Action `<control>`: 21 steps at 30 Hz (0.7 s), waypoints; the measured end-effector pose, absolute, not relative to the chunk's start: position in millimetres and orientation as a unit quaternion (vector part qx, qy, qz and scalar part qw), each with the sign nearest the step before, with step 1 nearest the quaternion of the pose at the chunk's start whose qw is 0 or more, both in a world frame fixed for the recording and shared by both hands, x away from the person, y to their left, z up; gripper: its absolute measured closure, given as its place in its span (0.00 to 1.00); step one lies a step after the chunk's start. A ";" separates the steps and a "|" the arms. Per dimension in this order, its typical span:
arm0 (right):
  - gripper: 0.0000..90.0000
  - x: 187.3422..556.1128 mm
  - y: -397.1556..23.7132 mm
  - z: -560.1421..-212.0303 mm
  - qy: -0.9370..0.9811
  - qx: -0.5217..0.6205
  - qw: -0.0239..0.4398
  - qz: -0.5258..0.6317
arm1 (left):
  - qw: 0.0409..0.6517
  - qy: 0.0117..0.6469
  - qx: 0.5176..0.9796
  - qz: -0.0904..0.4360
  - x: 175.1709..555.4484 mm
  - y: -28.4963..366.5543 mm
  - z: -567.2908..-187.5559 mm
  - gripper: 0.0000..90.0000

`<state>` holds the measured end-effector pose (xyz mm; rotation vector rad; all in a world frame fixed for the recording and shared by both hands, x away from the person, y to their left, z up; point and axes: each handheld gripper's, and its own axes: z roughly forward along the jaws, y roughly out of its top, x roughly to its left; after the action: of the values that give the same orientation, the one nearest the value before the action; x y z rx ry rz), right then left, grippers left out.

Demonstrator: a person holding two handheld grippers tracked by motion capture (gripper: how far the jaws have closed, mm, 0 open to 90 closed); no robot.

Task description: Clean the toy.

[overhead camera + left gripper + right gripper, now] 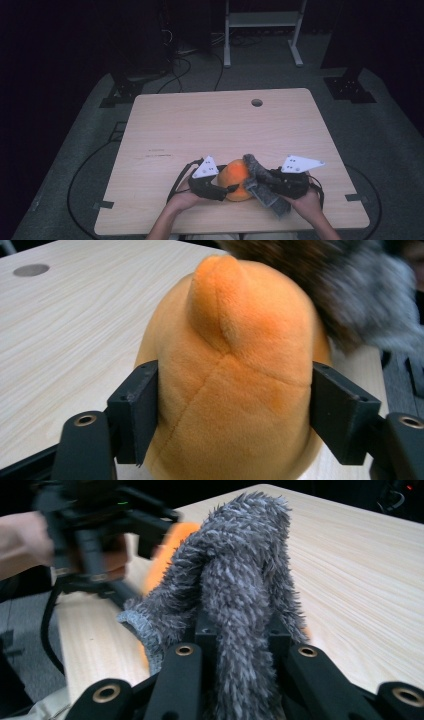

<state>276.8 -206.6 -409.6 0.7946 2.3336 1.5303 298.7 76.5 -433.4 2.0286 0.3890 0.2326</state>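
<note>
Orange plush fills my left gripper view: the soft toy (232,375) sits between my left jaws, whose pads press its two sides at about half their spread. From above, my left gripper (220,190) holds that toy on the near part of the table (200,125), just in front of my left hand (182,200).

My right gripper (265,186) has its jaws squeezed nearly together on a fuzzy grey sock (240,595); a fold of it is pinched between them and the rest arches up and over toward the toy. In the high view the sock (257,172) lies against the toy's right side, touching it, with its cuff end trailing down toward my right hand (307,202).

My reading is that I am fitting the sock onto the toy. Both pieces are picked up and brought together, so the gathering is done. The sock is only draped against the toy, not yet around it; opening its mouth and drawing it over the orange body seems to be what remains.
</note>
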 end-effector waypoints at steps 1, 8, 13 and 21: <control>0.84 279.7 -211.3 -410.8 0.796 0.279 0.117 0.523 | 0.505 0.149 0.844 0.097 296.8 75.9 -433.6 0.31; 0.84 290.9 -228.9 -414.1 0.790 0.312 0.106 0.516 | 0.498 0.117 0.854 0.098 292.3 69.6 -434.6 0.31; 0.84 280.7 -208.6 -399.5 0.796 0.272 0.099 0.532 | 0.491 0.104 0.858 0.108 289.1 62.8 -435.3 0.32; 0.83 284.0 -200.5 -397.4 0.797 0.251 0.076 0.544 | 0.499 0.119 0.852 0.103 288.7 66.8 -437.4 0.30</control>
<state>284.0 -200.5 -397.4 0.7514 2.3914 1.6308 288.7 66.8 -437.4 2.0623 0.2891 0.2499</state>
